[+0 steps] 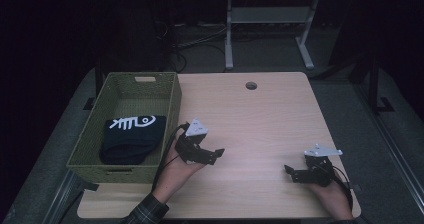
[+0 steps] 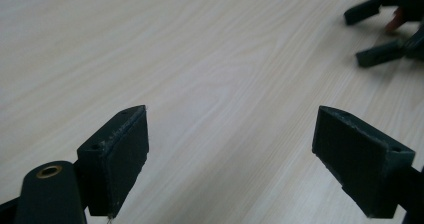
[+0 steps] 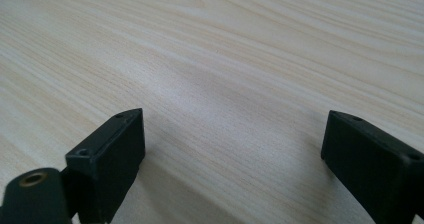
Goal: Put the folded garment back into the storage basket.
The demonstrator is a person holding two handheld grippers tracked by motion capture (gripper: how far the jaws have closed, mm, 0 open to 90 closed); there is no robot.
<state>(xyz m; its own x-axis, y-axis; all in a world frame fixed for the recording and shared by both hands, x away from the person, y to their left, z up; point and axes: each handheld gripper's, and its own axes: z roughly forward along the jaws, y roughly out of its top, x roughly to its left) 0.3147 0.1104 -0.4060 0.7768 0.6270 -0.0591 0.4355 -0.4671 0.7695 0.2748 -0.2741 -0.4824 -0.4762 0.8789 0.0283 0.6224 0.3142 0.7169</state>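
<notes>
From the high view I see a pale wooden table (image 1: 260,124) with a woven green basket (image 1: 172,109) standing at its left edge. Inside the basket lies a folded black cloth (image 1: 131,140) with a white fish-skeleton print (it sits toward the near end of the basket, flat on the bottom).

My left gripper (image 1: 216,155) hovers over the table just to the right of the basket's near corner, apart from the cloth. In the left gripper view its two black jaws stand wide apart with bare wood between them, holding nothing (image 2: 230,156).

My right gripper (image 1: 291,172) sits low near the table's front right, well apart from the basket, and points left toward the other gripper. In the right gripper view its jaws are also spread wide, with bare wood grain between them (image 3: 232,159).

A small round hole (image 1: 251,85) marks the table's far edge.
</notes>
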